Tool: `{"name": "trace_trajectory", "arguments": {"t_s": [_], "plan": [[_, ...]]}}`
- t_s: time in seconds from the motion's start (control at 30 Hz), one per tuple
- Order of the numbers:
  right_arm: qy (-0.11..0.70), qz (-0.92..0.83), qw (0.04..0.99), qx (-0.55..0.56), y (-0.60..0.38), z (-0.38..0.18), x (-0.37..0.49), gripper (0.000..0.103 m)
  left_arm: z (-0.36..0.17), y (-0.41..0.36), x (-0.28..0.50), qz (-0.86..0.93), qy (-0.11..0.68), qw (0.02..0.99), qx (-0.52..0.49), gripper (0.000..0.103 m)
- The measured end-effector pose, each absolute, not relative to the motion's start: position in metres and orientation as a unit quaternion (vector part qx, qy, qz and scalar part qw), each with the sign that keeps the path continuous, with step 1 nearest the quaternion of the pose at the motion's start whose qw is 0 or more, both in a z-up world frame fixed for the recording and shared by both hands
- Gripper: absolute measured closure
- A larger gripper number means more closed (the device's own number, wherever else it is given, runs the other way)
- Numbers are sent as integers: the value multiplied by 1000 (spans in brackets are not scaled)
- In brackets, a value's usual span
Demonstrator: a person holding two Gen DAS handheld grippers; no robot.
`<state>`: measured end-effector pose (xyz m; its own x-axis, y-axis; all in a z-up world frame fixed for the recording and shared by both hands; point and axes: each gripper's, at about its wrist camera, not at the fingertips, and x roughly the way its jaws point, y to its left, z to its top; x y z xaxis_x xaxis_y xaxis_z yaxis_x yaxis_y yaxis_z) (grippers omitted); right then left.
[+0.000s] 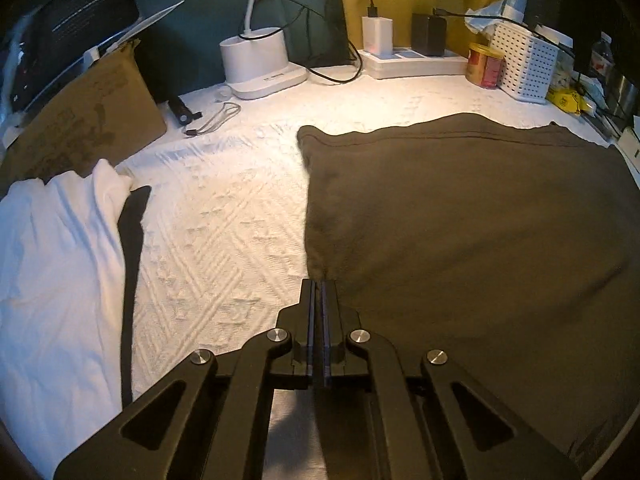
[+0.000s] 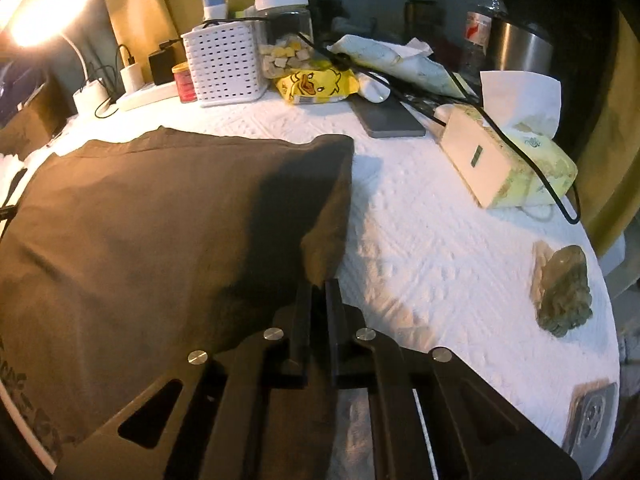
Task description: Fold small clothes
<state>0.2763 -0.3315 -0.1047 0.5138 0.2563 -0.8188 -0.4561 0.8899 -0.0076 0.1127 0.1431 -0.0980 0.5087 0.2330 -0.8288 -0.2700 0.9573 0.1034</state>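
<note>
A dark brown garment lies spread on the white textured cloth. My left gripper is shut on its left edge, pinching the fabric between the fingers. In the right wrist view the same garment lies to the left. My right gripper is shut on its right edge, where the fabric bunches up at the fingertips. A white garment with a dark strip lies at the far left.
At the back stand a white lamp base, a power strip, a red tin and a white basket. A tissue box, a grey tablet, snack bag and a greenish lump sit at the right.
</note>
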Motion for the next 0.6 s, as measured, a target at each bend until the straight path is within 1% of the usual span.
{"name": "trace_trajectory", "arguments": {"t_s": [0.1, 0.2, 0.23, 0.27, 0.3, 0.33, 0.37, 0.43, 0.5, 0.57, 0.6], "plan": [[448, 195, 867, -99, -342, -104, 280, 98, -96, 142, 115, 149, 473, 868, -30, 100], [446, 189, 869, -99, -342, -104, 277, 98, -90, 139, 113, 156, 471, 868, -18, 98], [445, 186, 870, -99, -341, -104, 276, 98, -87, 139, 111, 158, 468, 869, -19, 91], [445, 181, 872, -96, -342, -104, 275, 98, -84, 139, 109, 162, 464, 871, -20, 72], [445, 174, 873, -92, -342, -104, 275, 98, -81, 139, 107, 162, 459, 873, -22, 58], [446, 170, 874, -91, -342, -104, 275, 97, -77, 140, 104, 161, 449, 878, -29, 37], [447, 165, 875, -86, -343, -102, 274, 97, -73, 142, 101, 159, 438, 884, -39, 34], [444, 149, 879, -86, -344, -98, 270, 97, -68, 142, 98, 147, 431, 889, -46, 34], [440, 138, 883, -86, -346, -93, 264, 86, -64, 139, 96, 138, 423, 895, -44, 34], [434, 130, 888, -78, -349, -86, 254, 58, -60, 136, 94, 125, 416, 900, -48, 34], [431, 126, 890, -75, -351, -83, 249, 54, -59, 135, 94, 118, 411, 902, -50, 34]]}}
